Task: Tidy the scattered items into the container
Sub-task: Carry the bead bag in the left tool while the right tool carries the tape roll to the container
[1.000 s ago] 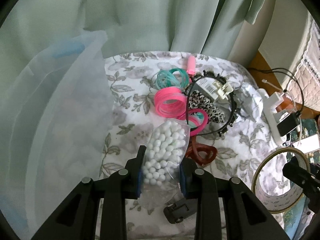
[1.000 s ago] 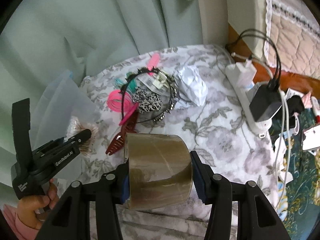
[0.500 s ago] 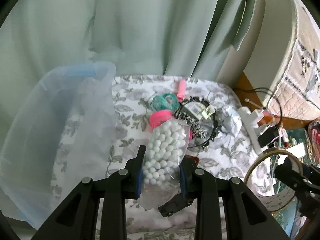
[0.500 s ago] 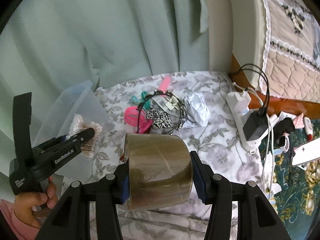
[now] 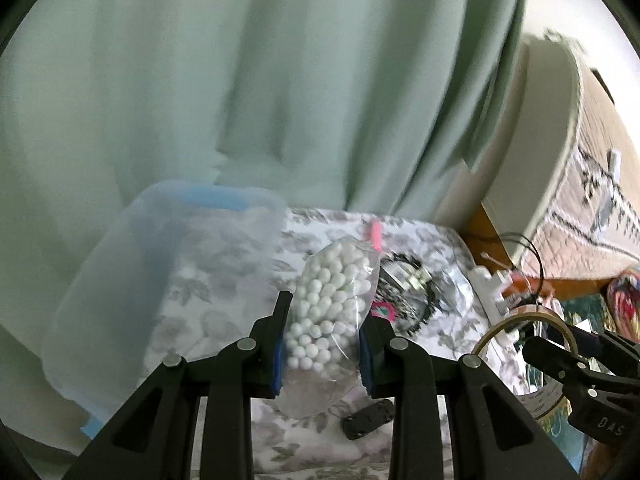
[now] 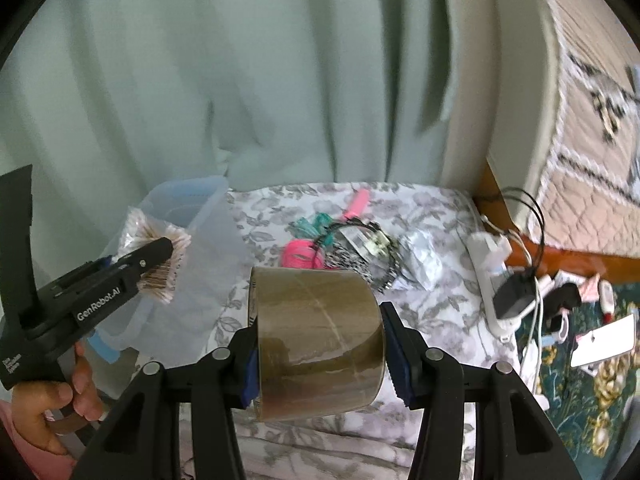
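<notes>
- Bag of beads point(image 5: 330, 312): clear pouch of small white beads, clamped between the blue pads of the left gripper point(image 5: 322, 346). Its long axis runs forward along the fingers; the full end points away from the camera, and an empty flap hangs below the pads.
- Bag's place: held above the floral cloth point(image 5: 224, 280), clear of it.
- Tape roll point(image 6: 316, 338): brown roll held in the right gripper point(image 6: 320, 356), jaws pressing its two flat sides. The roll's axis lies crosswise, from pad to pad; the curved face points forward and up.
- Deciding relation: the bin point(image 5: 120, 280), a translucent tub with a blue rim, lies left of and beyond the bag in the left wrist view, open side up. Judged, the carry must go leftward and over the near wall.
- Nearer hand: in the right wrist view the left gripper's tip point(image 6: 160, 250) sits over the bin point(image 6: 192, 204), while the roll stands right of it, over the cloth. The left hand point(image 6: 52, 396) is judged nearer and due to release first.
- Clutter point(image 6: 340, 244): hair ties, headband and pink clip lie together on the cloth, beyond the roll and right of the bin.
- Risk, judged: the limp flap may catch the bin wall.
</notes>
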The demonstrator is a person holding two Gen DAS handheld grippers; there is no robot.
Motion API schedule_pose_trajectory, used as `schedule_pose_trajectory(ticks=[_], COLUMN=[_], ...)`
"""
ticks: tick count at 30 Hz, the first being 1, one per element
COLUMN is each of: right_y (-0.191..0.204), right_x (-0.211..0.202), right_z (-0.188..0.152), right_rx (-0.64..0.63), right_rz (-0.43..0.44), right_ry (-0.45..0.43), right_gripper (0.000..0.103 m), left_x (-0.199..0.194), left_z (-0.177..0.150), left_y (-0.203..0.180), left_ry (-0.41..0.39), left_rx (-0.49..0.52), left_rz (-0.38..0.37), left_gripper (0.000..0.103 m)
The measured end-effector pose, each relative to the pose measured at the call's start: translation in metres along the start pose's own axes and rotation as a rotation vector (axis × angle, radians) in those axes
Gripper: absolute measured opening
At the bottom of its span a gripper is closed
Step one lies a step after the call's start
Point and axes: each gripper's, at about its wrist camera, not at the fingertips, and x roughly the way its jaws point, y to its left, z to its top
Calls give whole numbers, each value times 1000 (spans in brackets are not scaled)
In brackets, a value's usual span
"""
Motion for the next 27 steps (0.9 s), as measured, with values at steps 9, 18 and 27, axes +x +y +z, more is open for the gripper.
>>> schedule_pose_trajectory(ticks=[9,18,27], right_y=[67,140,183], right_x=[7,30,58], right_z=[19,30,35], right_rx=[-137,-271,-340], right_rz=[19,86,126], right_ry=[-14,13,44], right_gripper=[54,54,54], left_x=[-19,-19,-6], left_z=[-3,-20,-26], left_y=[73,137,159], left_ry=[-64,-50,-12], left_rx=[-112,-239,-265], left_rz=[78,119,123], left_gripper=[30,30,30])
